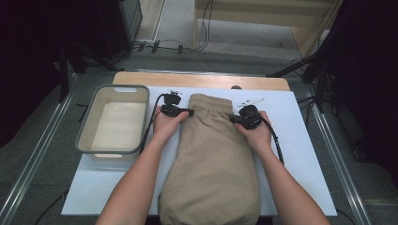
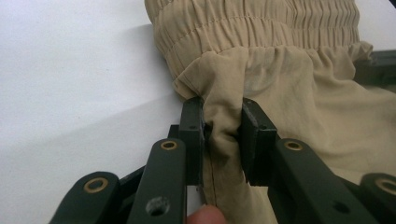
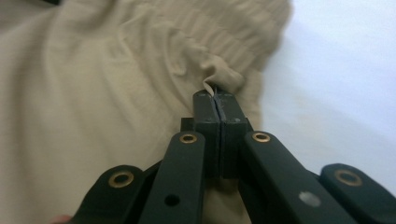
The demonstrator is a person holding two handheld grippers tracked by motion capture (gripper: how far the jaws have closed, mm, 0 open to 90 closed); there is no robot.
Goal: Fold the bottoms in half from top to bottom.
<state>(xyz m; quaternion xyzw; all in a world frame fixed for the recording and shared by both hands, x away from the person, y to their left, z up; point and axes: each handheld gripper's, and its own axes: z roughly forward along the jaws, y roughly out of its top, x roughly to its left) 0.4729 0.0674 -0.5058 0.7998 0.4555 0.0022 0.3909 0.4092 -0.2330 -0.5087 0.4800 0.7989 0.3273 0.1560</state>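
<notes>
- The khaki trousers (image 1: 211, 164) lie flat and lengthwise on the white worktop (image 1: 300, 154), legs at the near edge and running off it, elastic waistband (image 1: 211, 101) at the far end.
- They are neither folded nor lifted yet; judging by this, the work is at its start, with only the grips being taken.
- The person's forearms come in from the near edge, one on each side of the garment, both hands up at the waist.
- The left gripper (image 2: 223, 135) stands at the left side seam just below the waistband. A fold of cloth sits between its jaws, which have a gap between them and look only loosely set on it; I judge this grip as not yet firm.
- The right gripper (image 3: 218, 112) is at the right side of the waist, its jaws pressed together with a thin edge of fabric pinched between the tips.
- Left to do, as I read it: tighten the left hold, then fold or lift the trousers.
- Farther left, well apart from the cloth, a grey-rimmed bin (image 1: 89, 126) stands unfilled, a likely place for the garment.
</notes>
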